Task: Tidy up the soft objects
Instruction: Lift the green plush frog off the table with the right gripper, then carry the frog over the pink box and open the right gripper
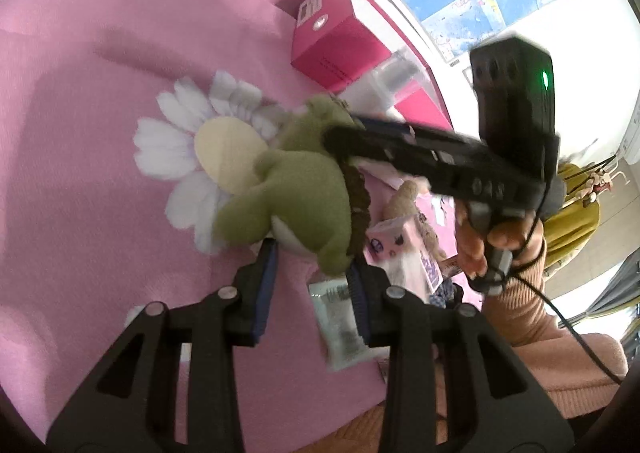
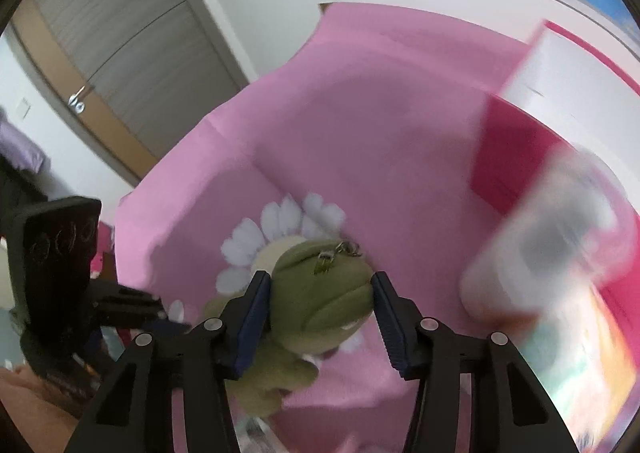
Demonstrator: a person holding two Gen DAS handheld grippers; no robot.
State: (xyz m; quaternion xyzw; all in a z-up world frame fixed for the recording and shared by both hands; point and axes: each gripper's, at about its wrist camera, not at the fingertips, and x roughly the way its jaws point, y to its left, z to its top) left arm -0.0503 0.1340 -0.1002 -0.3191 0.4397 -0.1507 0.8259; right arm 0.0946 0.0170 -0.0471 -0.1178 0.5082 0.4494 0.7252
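A green plush dinosaur (image 1: 296, 189) with a brown spine and a metal keychain hangs above a pink cloth with a white daisy print (image 1: 184, 149). My right gripper (image 2: 320, 295) is shut on the plush's head (image 2: 320, 285); it enters the left wrist view from the right (image 1: 340, 137). My left gripper (image 1: 310, 265) is open, its pads on either side of the plush's lower body and tail, just under it. In the right wrist view the left gripper's body (image 2: 56, 265) shows at the far left.
A magenta box (image 1: 336, 41) stands at the back with a clear container (image 1: 384, 85) beside it. A pink carton (image 1: 400, 249), a beige plush (image 1: 404, 201) and a pale packet (image 1: 340, 321) lie to the right. A door (image 2: 120, 53) is beyond the cloth's edge.
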